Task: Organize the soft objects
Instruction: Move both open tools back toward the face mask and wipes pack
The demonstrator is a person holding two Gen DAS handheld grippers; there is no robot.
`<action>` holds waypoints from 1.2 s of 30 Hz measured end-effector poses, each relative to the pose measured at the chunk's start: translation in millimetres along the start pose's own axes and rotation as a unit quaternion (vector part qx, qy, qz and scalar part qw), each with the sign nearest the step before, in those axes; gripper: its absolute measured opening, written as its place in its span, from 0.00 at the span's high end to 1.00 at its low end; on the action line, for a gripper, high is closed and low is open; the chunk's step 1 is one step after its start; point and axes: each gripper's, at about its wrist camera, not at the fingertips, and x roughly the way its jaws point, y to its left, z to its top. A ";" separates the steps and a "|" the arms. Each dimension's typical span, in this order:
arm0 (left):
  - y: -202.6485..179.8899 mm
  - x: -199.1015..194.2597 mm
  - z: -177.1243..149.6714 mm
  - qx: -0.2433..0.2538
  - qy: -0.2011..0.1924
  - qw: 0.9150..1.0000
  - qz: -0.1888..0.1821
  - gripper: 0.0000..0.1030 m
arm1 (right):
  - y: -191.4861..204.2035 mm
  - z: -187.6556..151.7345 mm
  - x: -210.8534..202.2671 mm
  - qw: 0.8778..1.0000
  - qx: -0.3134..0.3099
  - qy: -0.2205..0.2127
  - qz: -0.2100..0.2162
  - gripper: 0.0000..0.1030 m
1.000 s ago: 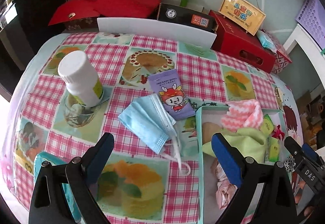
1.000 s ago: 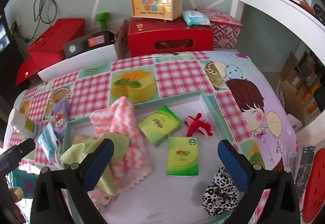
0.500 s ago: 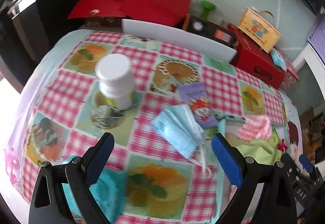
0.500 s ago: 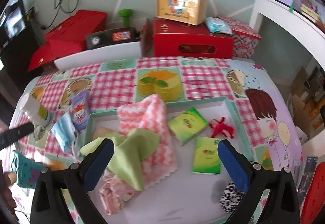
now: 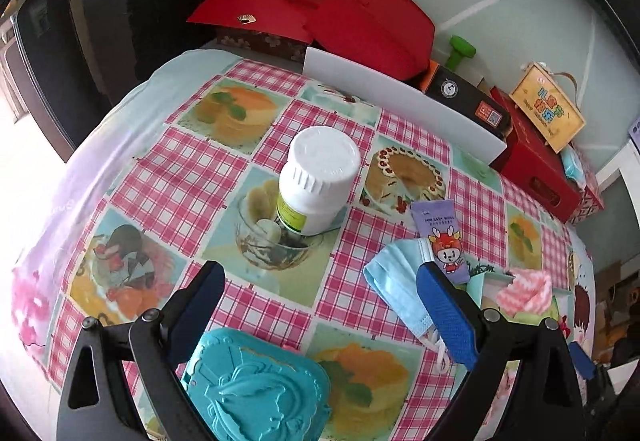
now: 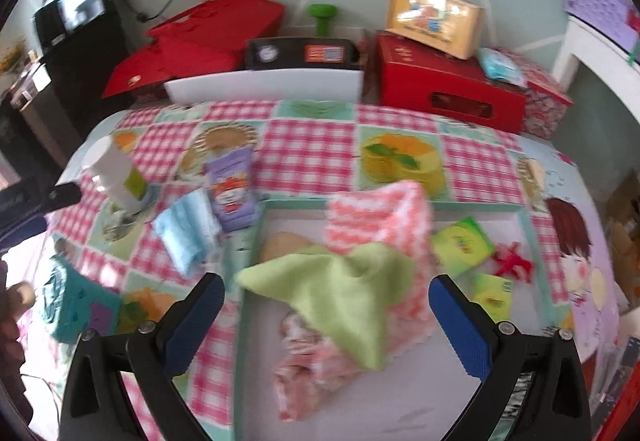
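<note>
Left wrist view has the left gripper (image 5: 320, 317) with its fingers spread wide, holding nothing, above a teal embossed pouch (image 5: 256, 389) on the checked tablecloth (image 5: 176, 177), with a blue face mask (image 5: 400, 289) just beside the right finger and a white bottle (image 5: 316, 181) further off. Right wrist view shows the right gripper (image 6: 326, 319) likewise spread and empty over the tray (image 6: 248, 261), where a green cloth (image 6: 344, 289) lies on a pink striped towel (image 6: 380, 217)

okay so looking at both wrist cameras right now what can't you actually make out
- Left wrist view: the tray is mostly cut off by the right finger and the frame edge.
- Left wrist view: the teal object runs out of the bottom edge.
- Right wrist view: motion blur makes the green packets unreadable.
- Right wrist view: the green cloth hides what lies beneath.
</note>
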 end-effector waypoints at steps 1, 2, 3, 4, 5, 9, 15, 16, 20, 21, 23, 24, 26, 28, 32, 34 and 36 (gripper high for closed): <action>0.7 0.7 0.5 -0.002 -0.001 1.000 -0.002 0.06 | 5.1 0.0 0.9 1.000 -0.004 -0.001 0.006 0.00; 1.4 1.5 0.9 -0.004 -0.003 1.000 -0.007 0.06 | 9.8 0.2 1.5 1.000 -0.009 -0.002 0.009 0.00; 2.0 2.4 1.3 -0.006 -0.003 1.000 -0.011 0.06 | 13.3 0.4 1.7 1.000 -0.012 -0.003 0.010 0.00; 3.3 3.1 2.0 -0.011 -0.003 1.000 -0.017 0.06 | 16.5 0.7 2.3 1.000 -0.016 -0.004 0.011 0.00; 4.2 3.4 2.6 -0.013 -0.003 1.000 -0.021 0.06 | 20.2 1.1 3.3 1.000 -0.019 -0.004 0.015 0.00; 9.9 5.1 5.8 -0.024 -0.004 0.999 -0.028 0.06 | 27.2 4.1 11.2 0.999 -0.018 0.001 0.031 0.00; 23.1 2.5 11.0 -0.047 -0.010 0.998 -0.032 0.06 | 40.1 11.8 15.0 0.999 -0.031 -0.004 0.040 0.00; 22.9 2.2 11.5 -0.048 -0.010 0.998 -0.035 0.06 | 41.0 14.5 15.7 0.999 -0.030 -0.004 0.040 0.00; 16.3 -0.9 13.2 -0.036 -0.025 0.998 -0.041 0.06 | 41.1 25.8 20.6 0.999 -0.020 -0.002 0.036 0.00; 13.9 -1.4 13.9 -0.032 -0.027 0.998 -0.041 0.06 | 40.1 28.2 21.7 0.999 -0.017 -0.002 0.034 0.00; 9.7 -0.4 15.1 -0.032 -0.028 0.998 -0.046 0.06 | 38.0 34.6 23.8 0.999 -0.012 -0.004 0.033 0.00; 8.1 0.4 15.4 -0.032 -0.028 0.998 -0.050 0.06 | 36.8 37.0 24.3 0.999 -0.010 -0.005 0.033 0.00; 3.8 2.7 15.8 -0.031 -0.023 0.998 -0.056 0.06 | 34.0 42.8 26.6 0.999 -0.006 -0.005 0.032 0.00; -1.5 4.3 16.3 -0.029 -0.020 0.998 -0.061 0.06 | 31.7 47.9 28.4 1.000 -0.004 -0.007 0.030 0.00; -15.7 4.9 16.4 -0.018 -0.022 0.997 -0.067 0.06 | 27.1 55.9 30.4 1.000 -0.002 -0.014 0.013 0.00; -24.3 5.3 16.1 -0.011 -0.025 0.997 -0.074 0.06 | 24.0 58.7 32.5 1.000 -0.001 -0.016 -0.003 0.00; -32.0 6.2 15.9 -0.004 -0.026 0.997 -0.075 0.06 | 19.8 61.1 34.1 1.000 0.002 -0.015 -0.013 0.00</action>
